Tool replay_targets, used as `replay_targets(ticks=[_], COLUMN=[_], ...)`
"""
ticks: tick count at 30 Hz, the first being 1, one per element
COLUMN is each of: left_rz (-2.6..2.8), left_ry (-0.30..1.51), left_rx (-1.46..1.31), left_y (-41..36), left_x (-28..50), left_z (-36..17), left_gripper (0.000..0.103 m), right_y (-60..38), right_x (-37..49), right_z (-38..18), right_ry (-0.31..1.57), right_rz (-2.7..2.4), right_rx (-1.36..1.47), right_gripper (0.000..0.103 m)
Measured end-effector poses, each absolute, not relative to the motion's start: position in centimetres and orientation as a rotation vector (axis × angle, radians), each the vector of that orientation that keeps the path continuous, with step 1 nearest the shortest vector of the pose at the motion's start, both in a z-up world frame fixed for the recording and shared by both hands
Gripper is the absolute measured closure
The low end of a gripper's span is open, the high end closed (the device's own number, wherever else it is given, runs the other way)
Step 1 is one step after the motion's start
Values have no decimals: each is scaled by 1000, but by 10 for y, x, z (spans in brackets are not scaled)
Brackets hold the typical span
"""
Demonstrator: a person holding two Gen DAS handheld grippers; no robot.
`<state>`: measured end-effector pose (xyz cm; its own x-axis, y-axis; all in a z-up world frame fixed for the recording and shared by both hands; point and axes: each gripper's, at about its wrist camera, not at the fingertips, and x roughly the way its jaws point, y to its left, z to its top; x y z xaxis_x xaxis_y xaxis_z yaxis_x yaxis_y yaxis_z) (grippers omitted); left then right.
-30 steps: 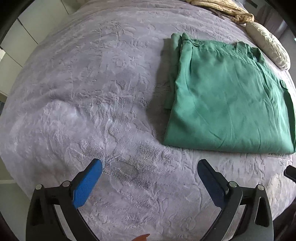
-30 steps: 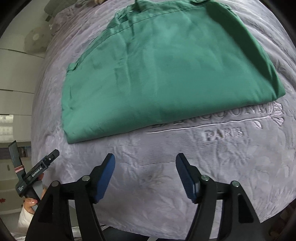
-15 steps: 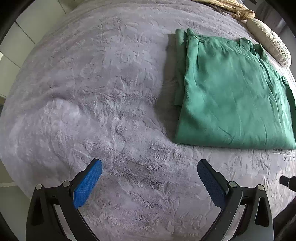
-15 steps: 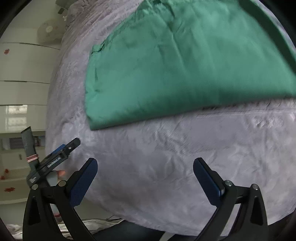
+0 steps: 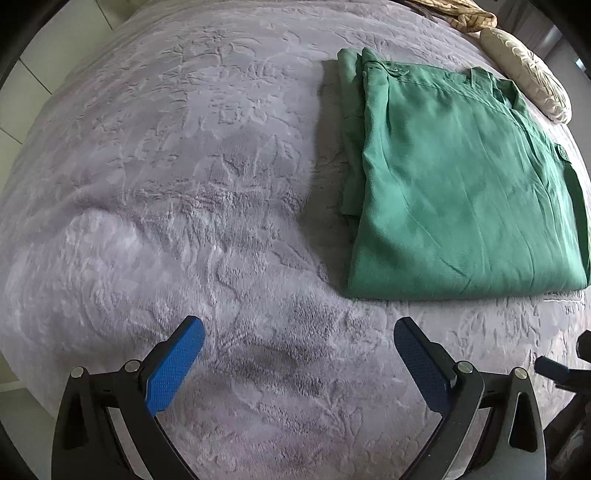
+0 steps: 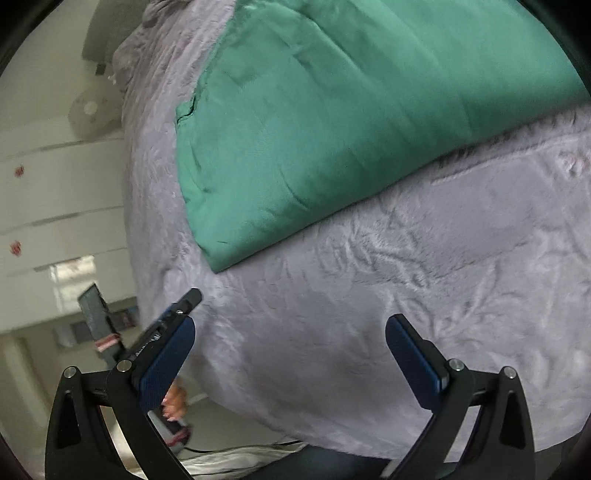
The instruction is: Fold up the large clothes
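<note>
Lying folded flat on the bed, the green garment (image 5: pixel 458 184) sits toward the right side of the left wrist view, its fold edges squared up, a thinner layer sticking out along its left side. Waistband or collar detail shows at the far end, w/ a small tab near the right edge. In the right wrist view the same garment (image 6: pixel 351 110) fills the upper part of the frame, one corner pointing down toward the camera.

Under it is a grey plush blanket (image 5: pixel 184 184) w/ an embossed leaf and flower pattern, covering the bed. Nap looks brushed darker in patches near the camera.

Left hand-held gripper (image 5: pixel 297 347) hangs over bare blanket, short of the garment's near edge, jaws spread wide, nothing btwn the blue pads. Right hand-held gripper (image 6: pixel 290 345) is also spread as wide as it goes, empty, over blanket near the bed's edge; garment corner is just beyond its left finger.

Far end of the bed: a cream patterned pillow (image 5: pixel 528 70) just beside the garment's far right corner, and a bunched tan cloth (image 5: pixel 458 13) behind it. In the right wrist view the other gripper's black body shows at lower left, w/ part of a person's hand (image 6: pixel 173 402) behind the left finger. White cabinet fronts (image 6: pixel 55 184) stand beyond the bed.
</note>
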<state>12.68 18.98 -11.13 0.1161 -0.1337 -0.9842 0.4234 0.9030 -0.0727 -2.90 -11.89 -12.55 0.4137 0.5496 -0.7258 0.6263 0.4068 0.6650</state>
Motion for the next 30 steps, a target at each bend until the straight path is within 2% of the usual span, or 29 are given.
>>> replay_targets(ticks=[10,30], left_rz=[-457,-574], left_ry=[1400,1332], left_rx=[260,19], left_y=[179,157], left_x=[135,189], left_z=[-127,-148], left_gripper=[0,0], right_y=[-113,-107], right_x=[-13,50], right_z=[-154,-183], right_ry=[1212,951], right_rz=[-32,175], right_rx=[1351,1428], right_gripper=[0,0])
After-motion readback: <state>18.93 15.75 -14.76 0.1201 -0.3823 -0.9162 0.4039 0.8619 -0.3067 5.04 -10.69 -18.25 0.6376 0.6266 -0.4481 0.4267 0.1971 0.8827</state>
